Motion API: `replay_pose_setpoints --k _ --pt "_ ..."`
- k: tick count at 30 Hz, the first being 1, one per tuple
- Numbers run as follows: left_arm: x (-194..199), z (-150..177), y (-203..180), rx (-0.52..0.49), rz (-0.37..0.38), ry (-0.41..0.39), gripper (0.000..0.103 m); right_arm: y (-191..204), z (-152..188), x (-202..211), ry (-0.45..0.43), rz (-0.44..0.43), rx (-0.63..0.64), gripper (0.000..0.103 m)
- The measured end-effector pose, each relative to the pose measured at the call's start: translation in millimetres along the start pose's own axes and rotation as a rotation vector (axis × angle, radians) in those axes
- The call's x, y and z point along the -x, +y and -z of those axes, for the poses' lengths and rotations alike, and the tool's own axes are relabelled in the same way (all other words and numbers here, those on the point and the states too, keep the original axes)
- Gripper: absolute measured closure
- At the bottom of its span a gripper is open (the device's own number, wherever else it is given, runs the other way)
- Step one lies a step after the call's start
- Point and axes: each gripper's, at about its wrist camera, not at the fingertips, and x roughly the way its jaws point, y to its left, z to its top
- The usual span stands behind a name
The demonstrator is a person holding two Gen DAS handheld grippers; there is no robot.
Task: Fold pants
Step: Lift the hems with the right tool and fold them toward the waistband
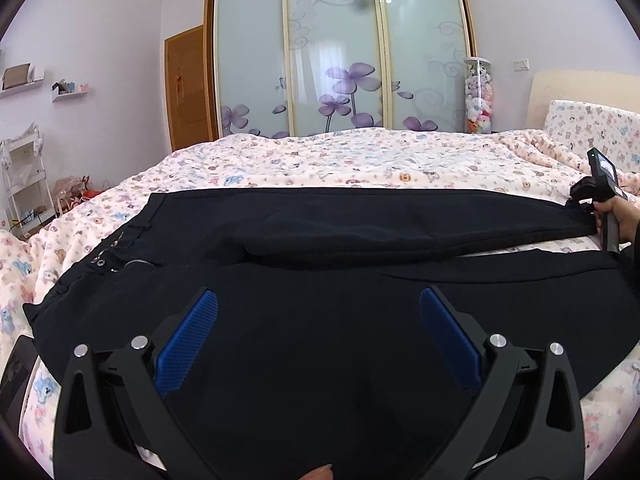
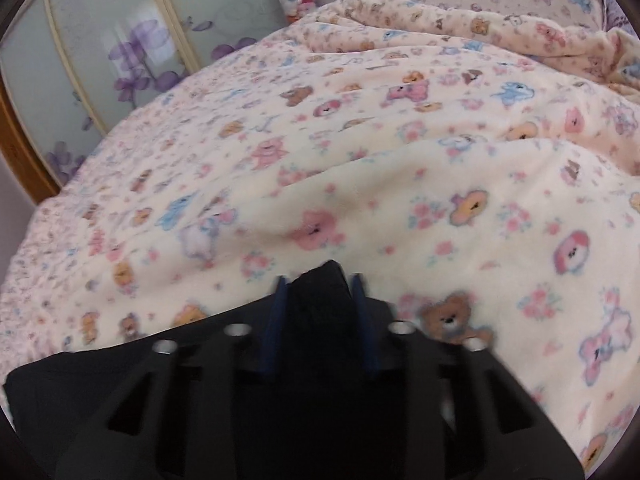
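Note:
Black pants [image 1: 320, 248] lie spread across the bed, waistband with zipper [image 1: 138, 262] at the left, legs running right. My left gripper [image 1: 318, 300] is open, its blue pads [image 1: 192, 340] held wide above the near leg. My right gripper [image 1: 580, 204] shows at the far right of the left wrist view, at the far leg's cuff. In the right wrist view my right gripper [image 2: 320, 284] is shut on a bunch of black pant fabric [image 2: 318, 296], a little above the blanket.
The bed carries a cream blanket with a bear print [image 1: 320, 160] [image 2: 360, 140]. A wardrobe with sliding glass doors [image 1: 336, 52] stands behind the bed. A headboard and pillow [image 1: 592, 124] are at the right. Shelves and a white rack [image 1: 24, 184] stand at the left.

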Motion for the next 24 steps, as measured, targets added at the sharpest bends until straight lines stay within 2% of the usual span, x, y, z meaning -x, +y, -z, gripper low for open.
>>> replay_pose_setpoints --k 4,9,12,15,17,19,21,22,24 --pt "1.7 0.2 0.4 -0.002 -0.004 -0.007 0.002 3.5 4.8 38.4 -0.104 -0.082 0.005 0.089" --pt "9.1 -0.2 4.0 0.013 -0.002 -0.038 0.002 -4.6 28.6 116.9 -0.245 -0.297 0.018 0.091" --pt "14.7 -0.9 10.0 0.042 -0.003 -0.06 0.002 -20.4 66.4 179.1 -0.313 -0.443 0.06 0.093" --pt "22.2 -0.8 16.8 0.073 -0.007 -0.086 0.002 -43.5 114.5 224.0 -0.327 -0.521 0.055 0.094" --pt "30.2 -0.2 21.3 0.097 -0.006 -0.113 0.002 -59.9 142.9 238.6 -0.295 -0.526 0.023 0.094" --pt "37.8 0.6 24.2 0.115 -0.006 -0.14 0.002 -73.6 175.1 243.2 -0.215 -0.449 0.006 0.094" --pt "44.5 1.5 26.4 0.126 -0.005 -0.164 0.002 -78.3 196.6 233.3 -0.076 -0.342 0.022 0.094" --pt "46.4 2.0 26.4 0.128 -0.007 -0.169 0.002 -78.9 201.4 229.7 -0.027 -0.313 0.014 0.094" --pt "49.8 3.2 25.3 0.123 -0.017 -0.173 0.002 -78.0 204.4 234.7 0.015 -0.296 -0.019 0.093"
